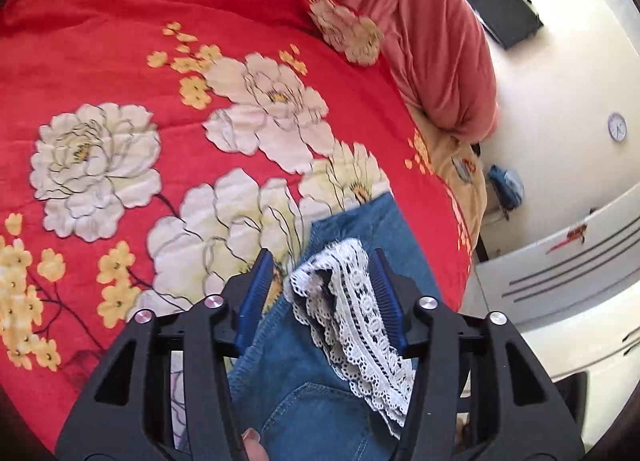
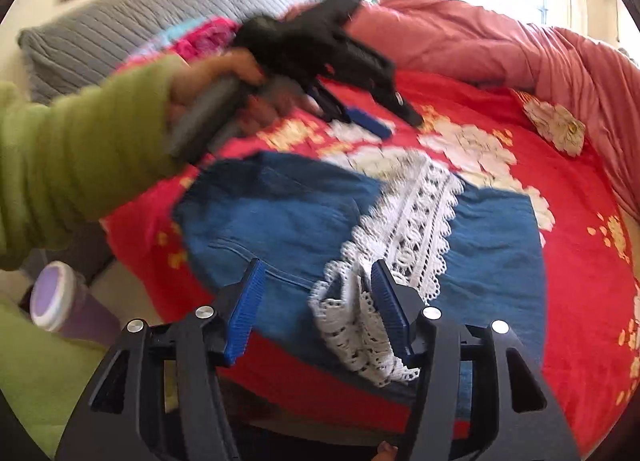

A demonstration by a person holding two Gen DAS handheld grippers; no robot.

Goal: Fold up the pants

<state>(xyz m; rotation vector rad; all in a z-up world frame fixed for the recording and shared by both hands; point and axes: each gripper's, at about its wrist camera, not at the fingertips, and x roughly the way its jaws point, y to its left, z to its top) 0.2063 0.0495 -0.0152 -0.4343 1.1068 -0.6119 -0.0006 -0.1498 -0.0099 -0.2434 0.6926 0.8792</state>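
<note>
Hand-held gripper (image 1: 324,273) astride lace-trimmed pants (image 1: 312,389)

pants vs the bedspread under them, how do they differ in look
The pants are plain blue denim; the bedspread is red with large white and yellow flowers. The pants carry a white lace trim; the bedspread has none. The pants lie folded in a small patch, the bedspread spreads wide. Both are soft fabric.

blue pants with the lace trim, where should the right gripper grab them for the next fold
Probably the lace-trimmed hem lying bunched between the open right gripper, approached from the near edge: it stands up off the red floral bedspread, while the rest of the blue pants lies flat.
</note>
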